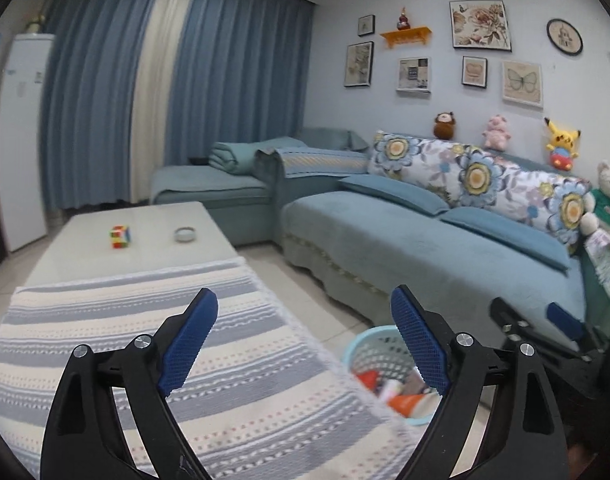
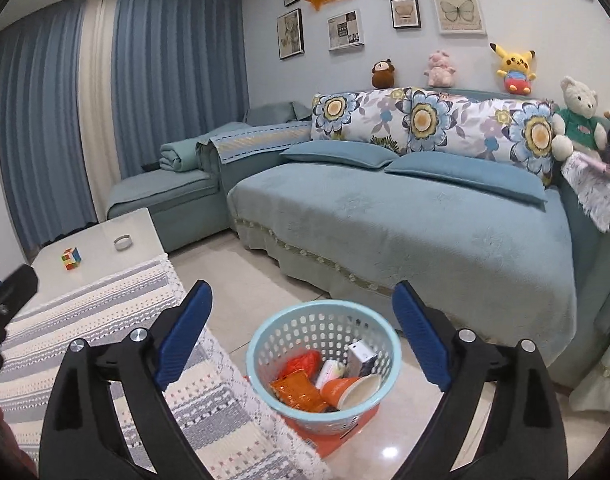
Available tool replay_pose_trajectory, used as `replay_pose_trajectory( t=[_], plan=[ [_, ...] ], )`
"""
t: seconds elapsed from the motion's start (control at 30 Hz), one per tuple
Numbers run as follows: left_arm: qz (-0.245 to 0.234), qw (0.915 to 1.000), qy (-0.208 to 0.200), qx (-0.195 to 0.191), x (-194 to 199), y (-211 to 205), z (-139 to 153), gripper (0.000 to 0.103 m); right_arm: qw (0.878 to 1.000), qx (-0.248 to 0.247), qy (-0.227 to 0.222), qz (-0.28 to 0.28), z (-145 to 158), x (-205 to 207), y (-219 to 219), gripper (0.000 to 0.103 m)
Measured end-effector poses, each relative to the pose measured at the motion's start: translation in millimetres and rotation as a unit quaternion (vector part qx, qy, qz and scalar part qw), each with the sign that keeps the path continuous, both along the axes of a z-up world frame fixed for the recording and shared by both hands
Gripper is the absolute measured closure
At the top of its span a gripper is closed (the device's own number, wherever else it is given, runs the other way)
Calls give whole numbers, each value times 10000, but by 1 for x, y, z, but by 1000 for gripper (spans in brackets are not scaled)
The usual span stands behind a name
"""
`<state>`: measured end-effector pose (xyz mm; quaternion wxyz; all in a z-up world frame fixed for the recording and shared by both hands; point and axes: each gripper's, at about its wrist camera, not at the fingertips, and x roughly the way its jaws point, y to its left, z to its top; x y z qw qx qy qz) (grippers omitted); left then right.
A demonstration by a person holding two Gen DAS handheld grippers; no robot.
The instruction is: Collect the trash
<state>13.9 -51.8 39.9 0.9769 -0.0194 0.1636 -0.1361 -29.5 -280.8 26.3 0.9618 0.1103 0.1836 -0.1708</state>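
Note:
A light blue perforated trash basket (image 2: pixel 323 332) stands on the floor beside the coffee table. It holds an orange wrapper (image 2: pixel 299 390), an orange cup (image 2: pixel 351 390), a small white box (image 2: pixel 361 356) and a white tube. My right gripper (image 2: pixel 303 300) is open and empty, above the basket. My left gripper (image 1: pixel 305 308) is open and empty, over the striped cloth (image 1: pixel 153 344) at the table's right edge. The basket (image 1: pixel 369 352) shows blurred between the left fingers. The right gripper (image 1: pixel 545 320) appears at the right of the left wrist view.
The white coffee table (image 2: pixel 101 248) carries a Rubik's cube (image 2: pixel 71 258) and a small round ashtray (image 2: pixel 123 242). A blue sofa (image 2: pixel 425 220) with floral cushions and plush toys runs behind the basket. Tiled floor (image 2: pixel 225 280) lies between table and sofa. An orange mat lies under the basket.

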Motion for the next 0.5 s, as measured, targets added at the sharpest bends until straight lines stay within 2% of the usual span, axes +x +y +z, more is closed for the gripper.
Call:
replay_pose_trajectory(
  t=[0.17,0.23,0.37,0.5],
  plan=[
    [116,9991,15,398,7,-1,-22,15,9999,-97,11,-42,-14,5,1,16],
    [76,9993,77,356,11,-1,-24,13,9999,-166,40,-23,-17,6,4,16],
    [249,9981,-60,561,13,-2,-24,11,9996,-249,117,0,-24,13,5,15],
    [280,9983,-36,518,16,-1,-23,10,9996,-195,204,-12,-32,18,1,15]
  ],
)
